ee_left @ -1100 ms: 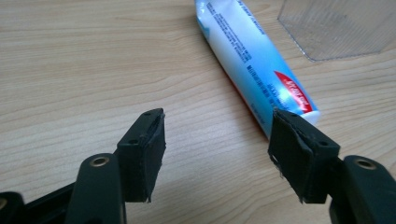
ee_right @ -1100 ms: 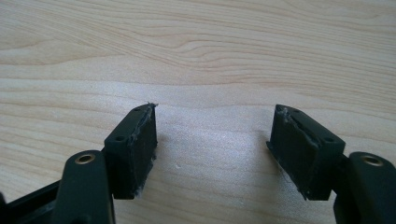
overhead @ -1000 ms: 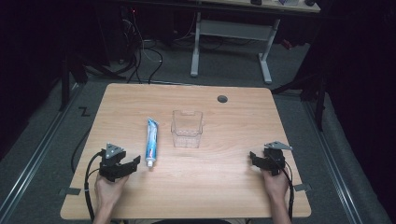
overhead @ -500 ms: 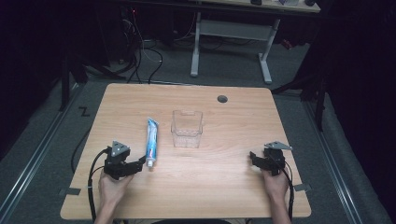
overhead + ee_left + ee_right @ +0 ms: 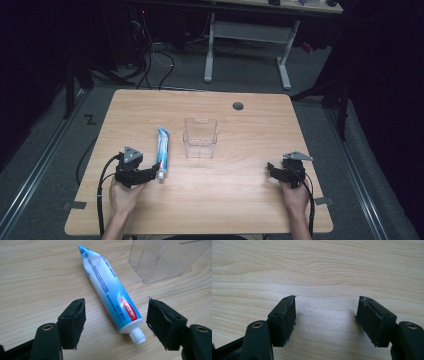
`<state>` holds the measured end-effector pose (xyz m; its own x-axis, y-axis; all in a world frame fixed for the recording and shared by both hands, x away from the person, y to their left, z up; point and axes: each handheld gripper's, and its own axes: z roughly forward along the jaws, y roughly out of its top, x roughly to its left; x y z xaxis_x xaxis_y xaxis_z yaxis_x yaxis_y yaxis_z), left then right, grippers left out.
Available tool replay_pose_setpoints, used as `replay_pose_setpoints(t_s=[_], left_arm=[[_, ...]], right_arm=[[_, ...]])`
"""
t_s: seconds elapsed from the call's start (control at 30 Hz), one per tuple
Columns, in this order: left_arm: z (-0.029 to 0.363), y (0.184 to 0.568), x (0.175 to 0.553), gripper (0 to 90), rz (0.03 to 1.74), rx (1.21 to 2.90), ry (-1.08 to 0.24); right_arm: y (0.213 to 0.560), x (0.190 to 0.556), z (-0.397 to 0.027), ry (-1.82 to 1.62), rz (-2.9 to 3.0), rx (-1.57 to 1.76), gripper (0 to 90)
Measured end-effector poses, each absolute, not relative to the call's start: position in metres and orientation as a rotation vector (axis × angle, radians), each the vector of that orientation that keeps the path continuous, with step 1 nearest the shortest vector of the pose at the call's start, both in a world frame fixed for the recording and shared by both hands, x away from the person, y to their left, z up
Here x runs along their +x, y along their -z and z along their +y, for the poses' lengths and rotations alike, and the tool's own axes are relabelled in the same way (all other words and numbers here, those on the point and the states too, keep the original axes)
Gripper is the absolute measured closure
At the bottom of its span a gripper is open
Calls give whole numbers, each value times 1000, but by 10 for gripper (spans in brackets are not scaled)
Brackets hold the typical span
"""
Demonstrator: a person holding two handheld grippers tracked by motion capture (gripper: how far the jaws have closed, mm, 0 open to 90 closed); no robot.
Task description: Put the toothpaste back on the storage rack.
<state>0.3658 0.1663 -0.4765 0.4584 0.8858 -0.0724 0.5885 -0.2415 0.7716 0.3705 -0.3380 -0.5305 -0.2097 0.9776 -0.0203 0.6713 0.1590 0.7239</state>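
A pale wooden table [image 5: 210, 200] carries the scene, a clear plastic container [image 5: 200, 137] standing near its middle. Just beside the container, toward the table's left edge, a blue-and-white toothpaste tube [image 5: 162, 150] lies flat, its white cap [image 5: 137, 336] pointing at the near edge. At the near left corner the person's left gripper [image 5: 152, 172] holds its jaws wide apart on either side of the cap end, touching nothing. Near the right edge the right gripper [image 5: 272, 170] sits low over bare wood, jaws equally wide and holding nothing. The step in hand looks like the approach for a pickup: the next move likely calls for easing the left gripper forward and pinching the tube across its body. A red label panel [image 5: 128, 308] and lines of small print run along the tube, too blurred to read.
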Motion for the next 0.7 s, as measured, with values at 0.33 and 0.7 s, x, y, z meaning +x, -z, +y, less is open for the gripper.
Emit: replay_pose_setpoints(t_s=[0.33, 0.7], left_arm=[[161, 469, 380, 326, 1245, 1959, -476], [144, 457, 404, 327, 1258, 1988, -469]], right_arm=[[531, 370, -338, -816, 1948, 1560, 319], [531, 370, -338, -816, 1947, 1560, 319]])
